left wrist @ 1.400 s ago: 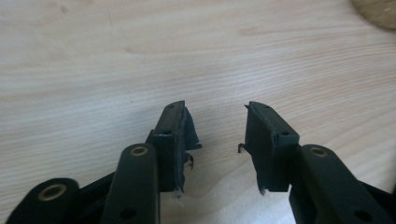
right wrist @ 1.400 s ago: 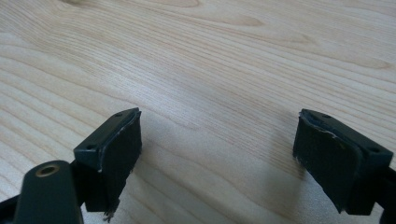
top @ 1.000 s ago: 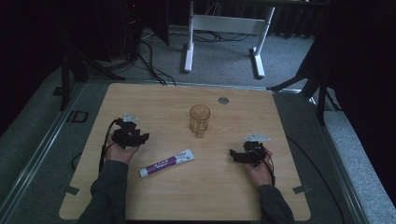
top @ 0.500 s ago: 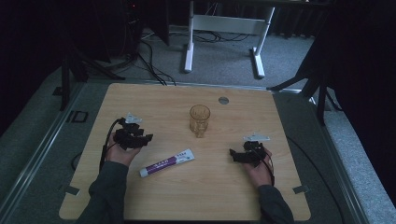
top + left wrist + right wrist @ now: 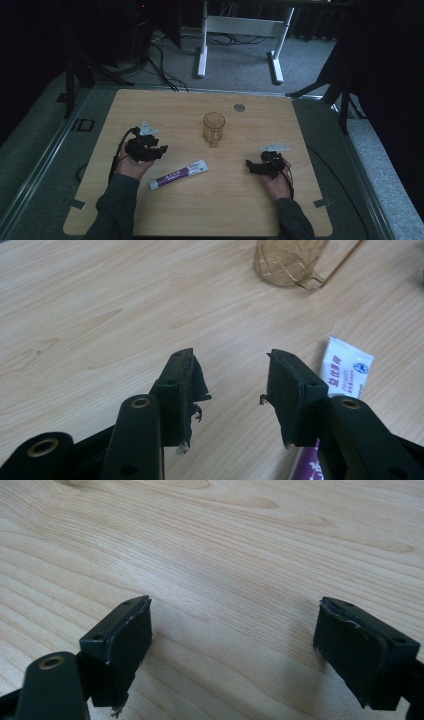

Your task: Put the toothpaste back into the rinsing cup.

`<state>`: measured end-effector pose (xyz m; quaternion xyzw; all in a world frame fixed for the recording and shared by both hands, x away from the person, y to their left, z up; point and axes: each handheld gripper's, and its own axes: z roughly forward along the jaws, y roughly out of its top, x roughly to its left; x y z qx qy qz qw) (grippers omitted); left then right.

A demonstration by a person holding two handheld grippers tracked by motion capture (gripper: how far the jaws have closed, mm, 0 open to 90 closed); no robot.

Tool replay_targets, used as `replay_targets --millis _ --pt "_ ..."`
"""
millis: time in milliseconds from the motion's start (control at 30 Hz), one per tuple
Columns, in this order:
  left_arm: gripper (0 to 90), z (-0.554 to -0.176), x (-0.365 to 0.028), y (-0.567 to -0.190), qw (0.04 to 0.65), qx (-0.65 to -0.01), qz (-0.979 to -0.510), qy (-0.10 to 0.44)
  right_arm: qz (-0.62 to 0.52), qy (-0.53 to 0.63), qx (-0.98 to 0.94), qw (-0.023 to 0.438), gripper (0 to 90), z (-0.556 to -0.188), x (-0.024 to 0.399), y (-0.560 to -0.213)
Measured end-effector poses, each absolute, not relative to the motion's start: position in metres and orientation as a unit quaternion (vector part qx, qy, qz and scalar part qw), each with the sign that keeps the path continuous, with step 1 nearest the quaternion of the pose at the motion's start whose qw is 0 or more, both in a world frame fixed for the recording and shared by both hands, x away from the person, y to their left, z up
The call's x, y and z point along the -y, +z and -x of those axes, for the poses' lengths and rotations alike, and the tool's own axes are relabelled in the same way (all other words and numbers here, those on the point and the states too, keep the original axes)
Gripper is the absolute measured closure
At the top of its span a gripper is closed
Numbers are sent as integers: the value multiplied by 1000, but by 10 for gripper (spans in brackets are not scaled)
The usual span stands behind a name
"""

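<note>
High view: wooden surface (image 5: 300, 200) with left claw (image 5: 159, 150) and right claw (image 5: 248, 165) held low over it, well apart, each gripped by a hand entering from the bottom edge. Between them, an amber glass (image 5: 213, 129) standing upright near the middle of the surface, contents not discernible, and a white-and-purple tube (image 5: 179, 174) lying flat, angled, just beside the left hand (image 5: 131, 165). Also visible here: a small round grey disc (image 5: 239, 107) set in the far part of the surface, and a white frame (image 5: 240, 27) on the carpet beyond. Left claw view: jaws parted to a moderate gap with nothing between them; glass base at the top edge, ribbed and see-through; tube's flat white end just beside the right-hand jaw, printed with small blue characters and a round blue mark, too small to read. Right claw view: jaws spread wide, nothing between them, bare wood grain below.
</note>
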<state>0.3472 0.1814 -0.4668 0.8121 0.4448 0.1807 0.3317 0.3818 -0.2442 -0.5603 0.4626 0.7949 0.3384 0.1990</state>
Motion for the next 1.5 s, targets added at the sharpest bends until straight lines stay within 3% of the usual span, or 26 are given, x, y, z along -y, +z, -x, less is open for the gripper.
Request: replay_targets --millis 1500 --pt "521 -338 -158 -459 310 -348 -871 154 -465 338 -794 200 155 -382 244 -560"
